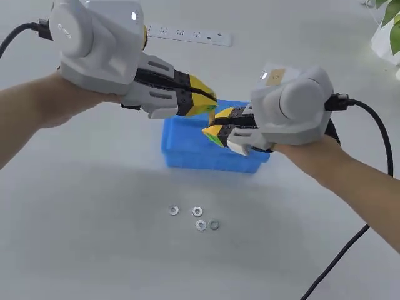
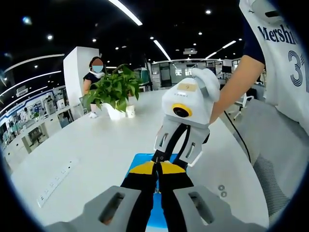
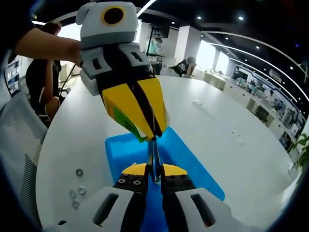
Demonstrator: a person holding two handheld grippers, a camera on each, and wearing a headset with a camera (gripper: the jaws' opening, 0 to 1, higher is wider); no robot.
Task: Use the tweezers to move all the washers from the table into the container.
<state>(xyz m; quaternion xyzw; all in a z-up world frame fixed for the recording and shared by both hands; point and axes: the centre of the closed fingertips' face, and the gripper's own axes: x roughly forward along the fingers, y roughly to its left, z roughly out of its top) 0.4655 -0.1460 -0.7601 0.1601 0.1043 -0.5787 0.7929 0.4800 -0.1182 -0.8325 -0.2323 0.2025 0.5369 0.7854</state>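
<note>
Over blue plastic container (image 1: 187, 153), thin metal tweezers (image 3: 153, 155), ring-shaped washers (image 1: 197, 212)

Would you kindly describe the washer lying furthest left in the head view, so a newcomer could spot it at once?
Find the blue container on the white table. On the bare tabletop nearer the camera lie four small silver washers. The leftmost washer in the head view is the one, sitting slightly apart while the other three bunch together.
</note>
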